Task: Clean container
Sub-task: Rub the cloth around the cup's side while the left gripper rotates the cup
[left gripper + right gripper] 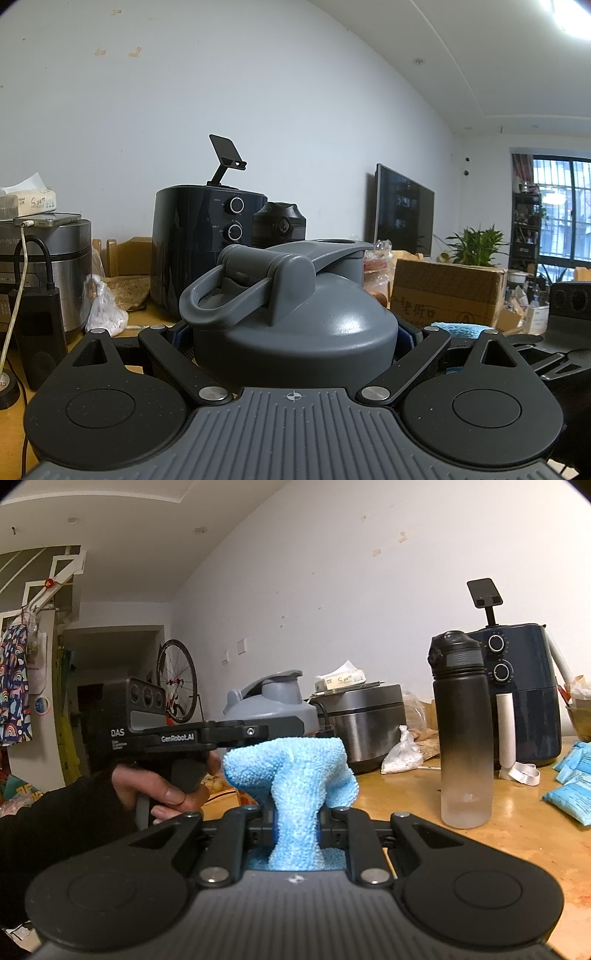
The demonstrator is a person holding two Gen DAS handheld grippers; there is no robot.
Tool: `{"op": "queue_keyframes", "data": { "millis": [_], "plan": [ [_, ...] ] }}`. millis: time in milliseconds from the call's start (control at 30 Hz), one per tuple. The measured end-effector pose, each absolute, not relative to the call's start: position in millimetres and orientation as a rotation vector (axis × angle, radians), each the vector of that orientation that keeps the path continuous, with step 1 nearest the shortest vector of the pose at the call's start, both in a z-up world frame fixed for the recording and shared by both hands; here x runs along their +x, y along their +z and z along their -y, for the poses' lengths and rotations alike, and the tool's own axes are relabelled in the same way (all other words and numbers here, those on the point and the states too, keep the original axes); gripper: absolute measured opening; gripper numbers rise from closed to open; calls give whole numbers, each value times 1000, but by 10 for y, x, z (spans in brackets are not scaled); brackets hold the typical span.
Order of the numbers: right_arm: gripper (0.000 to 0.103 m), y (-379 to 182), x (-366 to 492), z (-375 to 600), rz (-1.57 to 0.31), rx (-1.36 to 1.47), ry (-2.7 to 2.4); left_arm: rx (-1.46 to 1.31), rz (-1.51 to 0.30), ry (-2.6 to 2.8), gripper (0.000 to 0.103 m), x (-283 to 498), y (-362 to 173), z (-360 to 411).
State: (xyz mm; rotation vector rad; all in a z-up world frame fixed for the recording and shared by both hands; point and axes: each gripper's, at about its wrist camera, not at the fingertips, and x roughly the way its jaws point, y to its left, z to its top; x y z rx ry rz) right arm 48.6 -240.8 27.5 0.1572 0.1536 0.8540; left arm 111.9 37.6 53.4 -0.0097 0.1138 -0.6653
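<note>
Gripping the grey jug, the left gripper steadies it while the right gripper, beside the jug, clamps a blue cloth; wiping seemingly remains.

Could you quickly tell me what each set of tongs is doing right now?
Left tongs: closed around the grey bottle.
Right tongs: shut on the blue microfibre cloth.

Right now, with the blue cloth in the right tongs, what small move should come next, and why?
Probably carry the blue cloth leftward to the grey container and begin wiping its lid. The right tongs are shut on the cloth, the left tongs grip the grey container firmly, and cloth and lid are apart.
</note>
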Motion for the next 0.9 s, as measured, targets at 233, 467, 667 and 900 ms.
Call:
{"op": "queue_keyframes", "data": {
  "millis": [233, 467, 667, 900],
  "plan": [
    [12, 251, 478, 2447, -163, 165, 842, -13, -101, -661, 96, 1114, 518, -382],
    [12, 211, 473, 2469, -176, 175, 838, -22, -81, -610, 103, 1095, 510, -349],
    [12, 170, 462, 2490, -184, 185, 836, -37, -87, -575, 103, 1081, 538, -323],
    [13, 125, 462, 2501, -194, 193, 835, -27, -89, -510, 103, 1038, 570, -258]
  ]
}}
